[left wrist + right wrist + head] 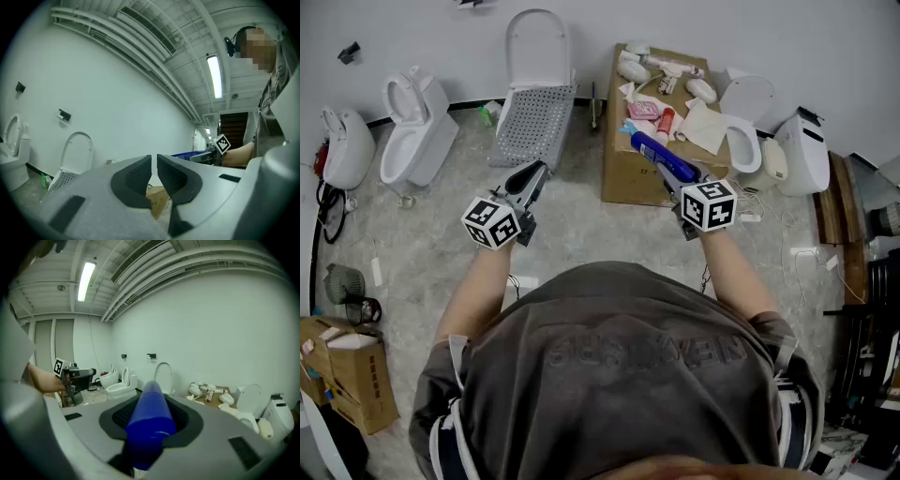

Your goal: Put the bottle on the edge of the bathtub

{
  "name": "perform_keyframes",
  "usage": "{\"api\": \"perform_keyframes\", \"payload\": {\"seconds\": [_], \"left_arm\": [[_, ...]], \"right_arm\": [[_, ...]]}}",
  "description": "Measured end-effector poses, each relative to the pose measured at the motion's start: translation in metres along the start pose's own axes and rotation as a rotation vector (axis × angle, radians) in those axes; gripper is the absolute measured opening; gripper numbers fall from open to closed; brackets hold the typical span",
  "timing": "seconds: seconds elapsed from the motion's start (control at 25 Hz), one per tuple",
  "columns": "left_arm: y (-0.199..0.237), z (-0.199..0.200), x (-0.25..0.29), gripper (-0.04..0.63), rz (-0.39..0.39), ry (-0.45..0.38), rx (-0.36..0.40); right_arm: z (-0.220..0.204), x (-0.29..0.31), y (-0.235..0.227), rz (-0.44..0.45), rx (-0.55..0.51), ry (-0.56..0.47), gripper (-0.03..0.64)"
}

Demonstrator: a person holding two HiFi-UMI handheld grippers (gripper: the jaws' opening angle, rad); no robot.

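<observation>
Clamping the blue bottle (pixel 664 157) lengthwise in the right gripper (pixel 673 174), jaws clenched on its round body, right of centre in the head view and overlapping the cardboard box (pixel 623 183). Carrying the left gripper (pixel 532 178) left of centre, jaws pressed together on nothing. Probably risking a slide of the smooth cylinder along the pads if tipped nose-down, or a knock against the box clutter. Finding no bathtub in any view, so likely searching before placing. Showing only in the head view the bottle's pale cap end past the jaws; showing only in the right gripper view the pads hugging both flanks, toilets (pixel 117 383) beyond at left of centre.
</observation>
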State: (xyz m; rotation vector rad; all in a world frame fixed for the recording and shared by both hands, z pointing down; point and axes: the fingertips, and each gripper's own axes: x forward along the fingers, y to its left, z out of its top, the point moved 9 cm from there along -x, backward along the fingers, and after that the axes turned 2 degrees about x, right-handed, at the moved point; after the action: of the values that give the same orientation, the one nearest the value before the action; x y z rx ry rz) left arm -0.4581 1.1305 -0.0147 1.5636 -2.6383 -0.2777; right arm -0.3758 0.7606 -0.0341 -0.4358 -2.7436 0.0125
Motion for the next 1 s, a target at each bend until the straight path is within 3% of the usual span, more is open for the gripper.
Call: {"api": "perform_keyframes", "payload": {"seconds": [0.28,0.72,0.88,1.0], "left_arm": [[-0.031,-0.007,0.019,0.034,-0.004,-0.009,0.002],[-0.039,-0.008,0.030,0.034,-0.032,-0.003,-0.003],[-0.028,-0.022,0.038,0.034,-0.079,0.003,-0.043],[-0.023,-0.026,0.047,0.034,-0.136,0.039,-0.006]], "right_arm": [[-0.007,-0.020,-0.018,0.014,-0.006,-0.009,0.129],[-0.014,-0.032,-0.022,0.035,0.043,-0.004,0.130],[-0.020,-0.033,-0.018,0.007,0.054,-0.004,0.130],[-0.026,-0.040,-0.018,-0.012,0.059,-0.001,0.130]]}}
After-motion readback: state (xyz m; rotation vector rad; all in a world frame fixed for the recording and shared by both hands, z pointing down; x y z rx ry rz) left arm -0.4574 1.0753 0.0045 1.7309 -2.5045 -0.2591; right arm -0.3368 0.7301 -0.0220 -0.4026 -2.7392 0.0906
